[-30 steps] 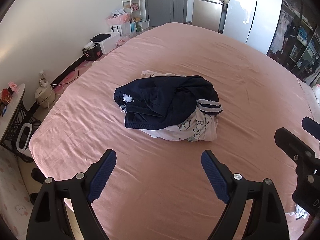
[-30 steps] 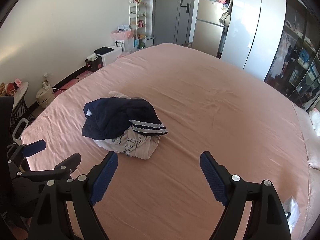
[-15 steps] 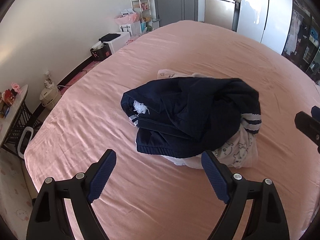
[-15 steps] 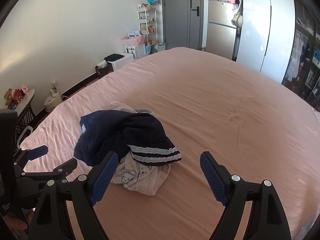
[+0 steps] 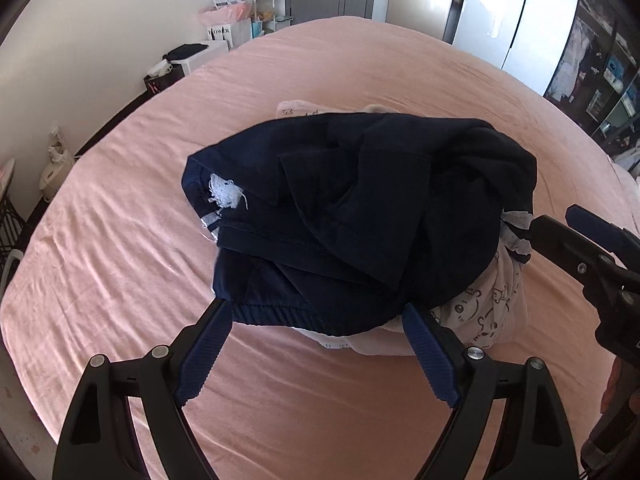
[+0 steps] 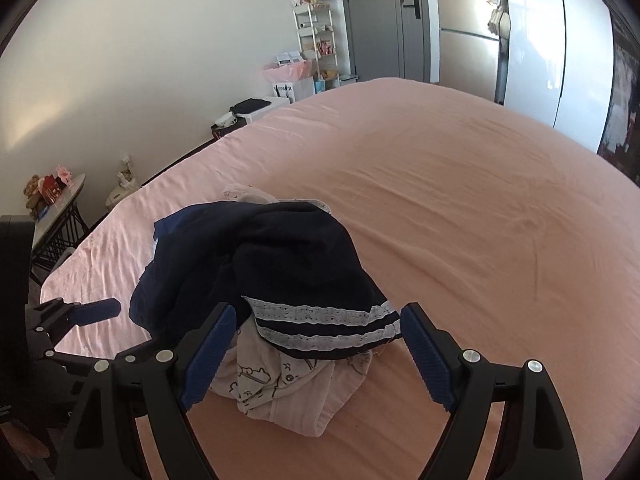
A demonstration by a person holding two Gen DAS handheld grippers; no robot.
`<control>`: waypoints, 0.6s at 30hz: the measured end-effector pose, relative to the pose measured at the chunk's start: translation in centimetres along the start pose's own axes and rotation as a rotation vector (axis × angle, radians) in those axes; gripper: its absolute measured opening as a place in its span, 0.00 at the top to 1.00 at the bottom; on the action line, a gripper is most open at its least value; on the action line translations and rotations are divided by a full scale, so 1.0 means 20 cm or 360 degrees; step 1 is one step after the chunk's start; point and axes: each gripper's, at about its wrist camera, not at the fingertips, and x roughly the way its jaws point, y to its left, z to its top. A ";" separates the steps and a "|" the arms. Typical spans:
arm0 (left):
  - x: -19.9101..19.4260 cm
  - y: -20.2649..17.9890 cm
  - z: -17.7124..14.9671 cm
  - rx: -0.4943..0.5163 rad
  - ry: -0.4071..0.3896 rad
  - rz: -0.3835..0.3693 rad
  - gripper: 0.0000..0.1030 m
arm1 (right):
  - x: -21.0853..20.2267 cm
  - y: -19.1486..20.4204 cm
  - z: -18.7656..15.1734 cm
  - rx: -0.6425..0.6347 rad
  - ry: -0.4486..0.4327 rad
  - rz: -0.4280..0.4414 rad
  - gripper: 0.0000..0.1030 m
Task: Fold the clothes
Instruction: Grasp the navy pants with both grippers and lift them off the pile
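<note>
A: Item: navy garment, crumpled atop a white printed garment, mid pink bed.

B: Left gripper: jaws spread wide, nothing held, hem straddled. Right gripper: likewise wide and empty, striped trim just ahead. Contact, perhaps none. Neither is judged nearer.

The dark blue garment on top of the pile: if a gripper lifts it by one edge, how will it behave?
The dark blue garment lies crumpled in soft folds, so it will probably hang limp and unfold. It looks light. It drapes over the printed white garment, so it may drag that one a little.
</note>
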 end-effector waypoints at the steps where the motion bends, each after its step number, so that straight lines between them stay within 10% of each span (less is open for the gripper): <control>1: 0.01 0.01 0.00 -0.0017 0.0005 -0.0021 0.15 | 0.02 0.01 0.00 -0.0013 0.0009 -0.0005 0.18; 8: 0.04 0.04 0.02 -0.0054 -0.0040 -0.0092 0.15 | 0.13 0.07 0.02 -0.0211 0.0003 -0.0233 0.18; 18: 0.09 0.03 0.03 -0.0121 -0.0085 -0.0166 0.15 | 0.23 0.05 0.04 -0.0094 -0.0022 -0.0115 0.19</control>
